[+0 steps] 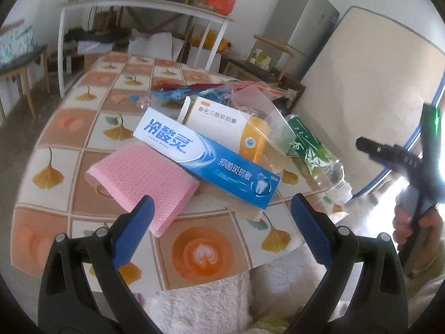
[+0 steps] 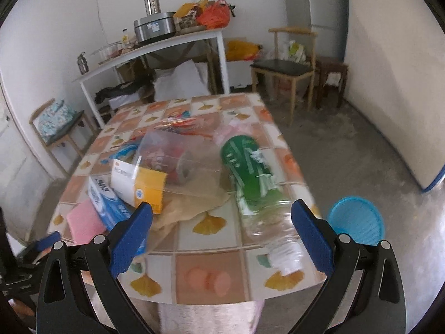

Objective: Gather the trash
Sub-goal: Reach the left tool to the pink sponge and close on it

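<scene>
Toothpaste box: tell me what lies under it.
The toothpaste box rests on the pink sponge and crumpled brown paper. How far either extends beneath is hidden.

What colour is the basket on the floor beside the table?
Light blue. The basket shows best in the right wrist view.

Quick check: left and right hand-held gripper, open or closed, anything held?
Left hand-held gripper: open, holding nothing, near the pink sponge.
Right hand-held gripper: open, holding nothing, plastic bottle lying ahead between its fingers.
</scene>
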The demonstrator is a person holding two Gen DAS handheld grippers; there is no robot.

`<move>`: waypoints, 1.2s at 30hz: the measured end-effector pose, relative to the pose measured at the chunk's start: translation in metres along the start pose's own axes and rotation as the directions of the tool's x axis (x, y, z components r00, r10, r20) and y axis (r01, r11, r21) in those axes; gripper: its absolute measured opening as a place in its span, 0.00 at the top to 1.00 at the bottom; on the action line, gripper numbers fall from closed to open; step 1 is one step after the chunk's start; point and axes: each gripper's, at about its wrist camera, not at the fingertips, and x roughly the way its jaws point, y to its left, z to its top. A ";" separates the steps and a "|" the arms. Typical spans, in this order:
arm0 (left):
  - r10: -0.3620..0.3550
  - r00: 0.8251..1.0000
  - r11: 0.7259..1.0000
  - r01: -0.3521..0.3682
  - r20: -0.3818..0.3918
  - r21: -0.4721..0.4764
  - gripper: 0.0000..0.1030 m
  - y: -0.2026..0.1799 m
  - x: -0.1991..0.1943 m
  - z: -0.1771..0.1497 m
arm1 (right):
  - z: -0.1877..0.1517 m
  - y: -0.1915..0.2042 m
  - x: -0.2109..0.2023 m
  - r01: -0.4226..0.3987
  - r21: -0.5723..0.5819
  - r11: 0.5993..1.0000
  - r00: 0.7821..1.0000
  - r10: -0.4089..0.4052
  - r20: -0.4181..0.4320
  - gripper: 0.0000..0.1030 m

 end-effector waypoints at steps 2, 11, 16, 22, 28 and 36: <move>-0.001 1.000 1.000 0.001 0.002 -0.001 0.08 0.004 -0.001 0.004 | 0.001 0.004 0.006 -0.038 0.002 0.999 0.999 0.038 -0.012 0.06; 0.160 0.986 0.945 -0.142 -0.037 0.294 0.08 0.018 0.004 0.030 | -0.003 0.041 0.027 -0.204 -0.052 0.978 0.978 0.200 -0.063 0.06; 0.162 0.985 0.943 -0.136 -0.060 0.303 0.08 0.032 0.016 0.041 | -0.008 0.059 0.034 -0.256 -0.079 0.964 0.964 0.248 -0.091 0.06; 0.142 0.985 0.964 -0.113 -0.103 0.241 0.08 0.041 0.023 0.046 | -0.004 0.065 0.035 -0.268 -0.084 0.960 0.961 0.261 -0.094 0.06; 0.064 0.988 0.993 -0.048 -0.140 0.112 0.22 0.048 0.017 0.032 | -0.004 0.080 0.046 -0.337 -0.066 0.939 0.935 0.326 -0.137 0.17; 0.017 0.974 0.982 -0.059 -0.224 -0.179 0.45 0.084 0.026 0.014 | -0.013 0.117 0.037 -0.397 -0.151 0.905 0.913 0.372 -0.168 0.25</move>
